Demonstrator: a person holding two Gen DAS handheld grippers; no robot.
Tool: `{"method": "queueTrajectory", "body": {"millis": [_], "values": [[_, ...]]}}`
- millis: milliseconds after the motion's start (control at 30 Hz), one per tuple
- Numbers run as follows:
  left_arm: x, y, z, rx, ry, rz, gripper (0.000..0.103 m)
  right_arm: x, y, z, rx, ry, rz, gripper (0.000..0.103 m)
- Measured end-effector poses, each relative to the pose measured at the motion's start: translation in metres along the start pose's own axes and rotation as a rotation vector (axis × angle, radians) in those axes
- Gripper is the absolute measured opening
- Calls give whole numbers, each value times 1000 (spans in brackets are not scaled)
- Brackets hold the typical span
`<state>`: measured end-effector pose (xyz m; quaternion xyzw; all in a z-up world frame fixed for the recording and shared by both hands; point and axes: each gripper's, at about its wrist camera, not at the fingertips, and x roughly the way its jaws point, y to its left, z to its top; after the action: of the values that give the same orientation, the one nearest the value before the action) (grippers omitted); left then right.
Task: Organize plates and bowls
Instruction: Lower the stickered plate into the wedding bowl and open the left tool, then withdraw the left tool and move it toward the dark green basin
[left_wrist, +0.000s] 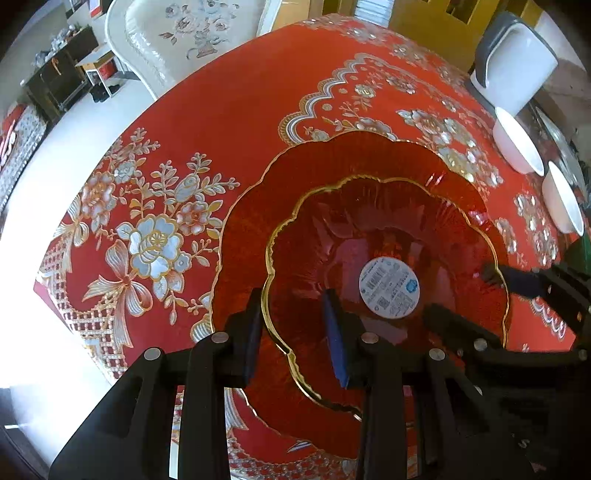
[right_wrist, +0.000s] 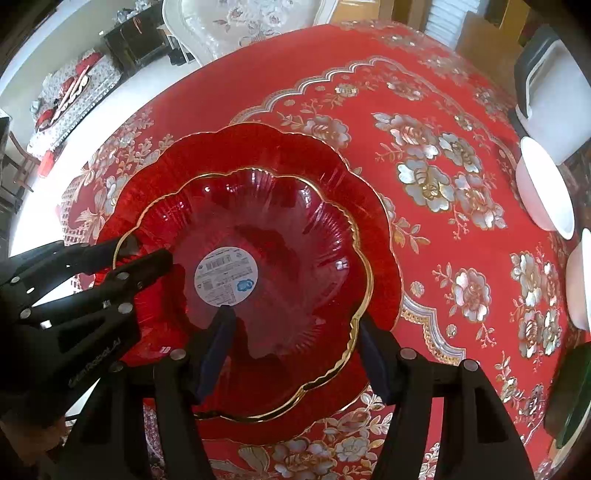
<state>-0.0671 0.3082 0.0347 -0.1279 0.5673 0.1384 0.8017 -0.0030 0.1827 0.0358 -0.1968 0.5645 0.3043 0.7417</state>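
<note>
I have my left gripper (left_wrist: 297, 332) with its jaws parted across the gold rim of the smaller red plate (left_wrist: 369, 236), one finger outside the rim and one inside; I cannot tell whether the pads press the glass. My right gripper (right_wrist: 295, 347) straddles the opposite rim of that plate the same way, jaws spread wide, contact equally unclear. The smaller plate sits nested on the larger red plate (right_wrist: 258, 144), which lies on the red flowered tablecloth (right_wrist: 424, 110). A round label (right_wrist: 226, 279) marks the smaller plate's centre. Beyond the larger plate, toward the far table edge, the cloth lies bare. To the right of the plates, near the table edge, stand two white bowls (left_wrist: 517, 142), with a white container (left_wrist: 517, 62) just behind them.
</note>
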Motion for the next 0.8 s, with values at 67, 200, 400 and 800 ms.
{"method": "queueTrajectory", "body": {"millis": [67,200,400,800], "values": [[-1,-1,0,7,2,8,32,2,2,1,-21,-1,-20,65],[-5,-2,1,21,-22,36,32,3,4,1,-30,-2,-26,65],[-13,-8,6,51,-64,51,35,1,4,0,-26,-4,-23,65],[-41,-49,51,89,-178,-9,41,-60,-39,-9,141,-168,-9,65]]}}
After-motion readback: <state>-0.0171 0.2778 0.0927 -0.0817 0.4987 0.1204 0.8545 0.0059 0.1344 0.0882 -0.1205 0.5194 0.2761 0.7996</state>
